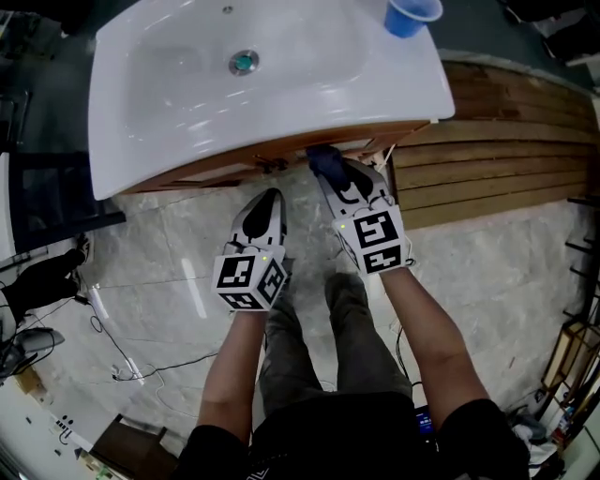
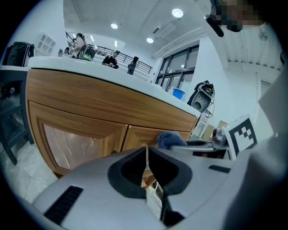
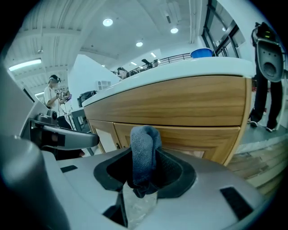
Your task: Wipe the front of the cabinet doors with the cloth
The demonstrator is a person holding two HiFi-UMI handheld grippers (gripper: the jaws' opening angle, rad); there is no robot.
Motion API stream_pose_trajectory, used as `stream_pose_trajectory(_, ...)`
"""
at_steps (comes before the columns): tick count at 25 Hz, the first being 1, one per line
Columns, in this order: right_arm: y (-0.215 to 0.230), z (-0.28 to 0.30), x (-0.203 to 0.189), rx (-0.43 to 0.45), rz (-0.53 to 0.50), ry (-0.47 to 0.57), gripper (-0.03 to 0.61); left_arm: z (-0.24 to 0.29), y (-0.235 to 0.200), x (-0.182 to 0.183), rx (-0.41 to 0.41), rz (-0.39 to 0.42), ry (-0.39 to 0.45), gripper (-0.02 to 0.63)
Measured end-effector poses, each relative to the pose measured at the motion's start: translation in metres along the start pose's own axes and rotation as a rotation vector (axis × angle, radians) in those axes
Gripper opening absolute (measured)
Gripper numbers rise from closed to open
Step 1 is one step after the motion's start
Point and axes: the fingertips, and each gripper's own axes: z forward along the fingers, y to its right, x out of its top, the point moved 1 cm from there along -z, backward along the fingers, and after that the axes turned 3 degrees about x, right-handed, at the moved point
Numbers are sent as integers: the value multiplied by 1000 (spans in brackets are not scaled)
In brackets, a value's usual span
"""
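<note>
Right tongs (image 3: 145, 173) pinch a dark blue cloth (image 3: 143, 148), which stands folded upright out of the jaws. In the head view, the cloth sits at the cabinet (image 1: 281, 161) front, just under the basin (image 1: 187, 103) rim. The left gripper view places it against the upper part of the right-hand door (image 2: 148, 134); actual contact cannot be confirmed. Left tongs (image 2: 146, 157) are pressed together, the jaws meeting along one seam. They are held beside the right tongs, set further back from the cabinet and pointing toward the left-hand door (image 2: 81, 134). Both doors are wood-framed with pale panels. The white basin caps the cabinet, with a drain (image 1: 244, 62) near its middle and a blue cup (image 1: 411, 14) on its far right corner. Marble floor (image 1: 159, 272) lies below, with wooden planks (image 1: 497, 159) to the right of the cabinet.
</note>
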Motion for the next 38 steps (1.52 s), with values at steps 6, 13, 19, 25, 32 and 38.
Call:
stream_pose_trajectory(6,43,-25,-8,-77,24,-6,152,28,35,1,-68,12,-14,21)
stream_pose_trajectory(13,85,-55,-10,-155,68,-1,152,48,70,5,-143,37,-26,21)
stream_pose_trajectory(19,86,-69,-11,-172,93,15,152,49,80,2,-178,34,-26,21)
stream_pose_trajectory(25,40,-50,-21,-107,76,-4,152,31,51,-6,-146,28,-35,21)
stream_pose_trajectory(32,-14,-11,-28,-30,48,-25,152,3,-4,-12,-63,7,-30,21)
stream_pose_trajectory(38,-49,25,-28,21,12,-31,152,-11,-36,-18,-34,-9,-27,21)
